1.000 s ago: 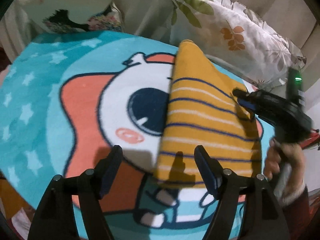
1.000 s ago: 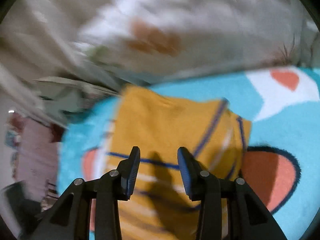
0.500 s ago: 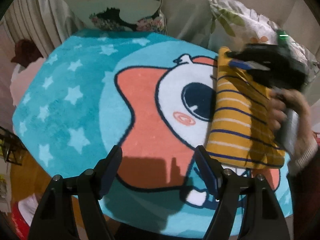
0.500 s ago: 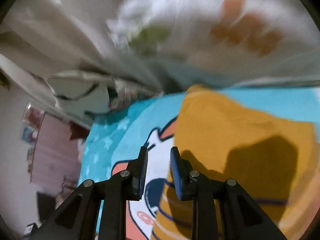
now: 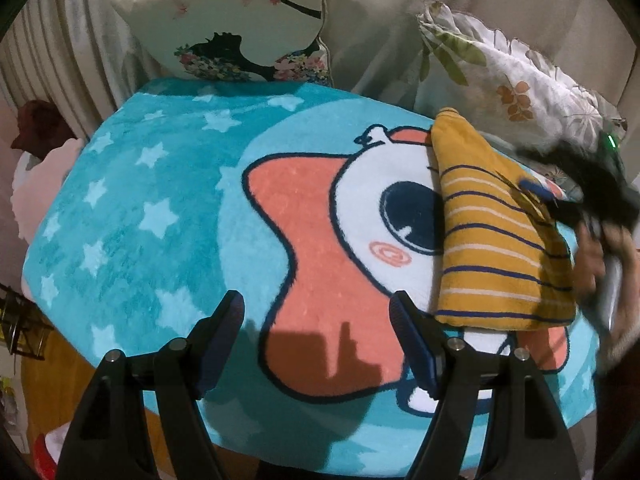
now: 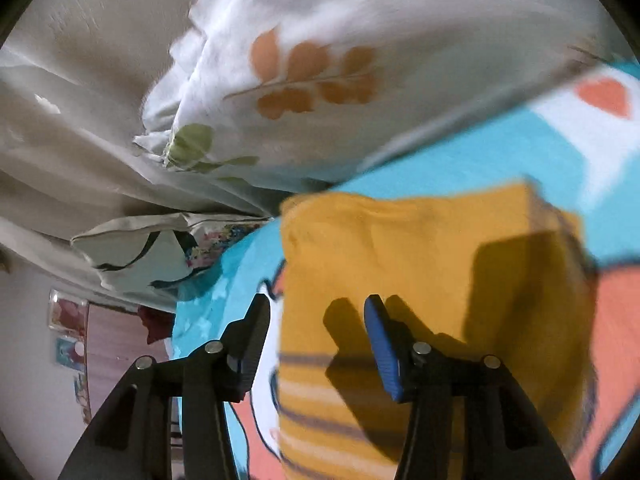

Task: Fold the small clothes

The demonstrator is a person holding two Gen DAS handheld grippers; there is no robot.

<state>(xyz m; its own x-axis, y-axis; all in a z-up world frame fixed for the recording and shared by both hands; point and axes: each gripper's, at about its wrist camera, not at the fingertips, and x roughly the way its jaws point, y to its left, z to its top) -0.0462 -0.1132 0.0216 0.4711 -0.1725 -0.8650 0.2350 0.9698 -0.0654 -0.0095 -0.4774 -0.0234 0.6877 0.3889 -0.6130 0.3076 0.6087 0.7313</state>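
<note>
**Striped garment lies folded on cartoon rug**

Left wrist view: the left gripper (image 5: 316,318) hangs above a turquoise cartoon rug (image 5: 152,216), its jaws wide apart and holding nothing. A folded mustard garment with navy and cream stripes (image 5: 496,240) lies flat on the rug's right side, beside the printed character's eye. At the garment's far right edge the right gripper (image 5: 536,192) appears as a dark, motion-blurred shape in a person's hand (image 5: 600,256). A silhouette-print cushion (image 5: 240,20) and a leaf-print pillow (image 5: 512,80) lean behind the rug.

Right wrist view: the right gripper (image 6: 316,324) sits low over the garment (image 6: 420,248), jaws parted, nothing between them; the blue-padded right finger (image 6: 382,340) is over the cloth, the left finger over the rug (image 6: 480,160). The leaf-print pillow (image 6: 320,64) fills the background.
</note>
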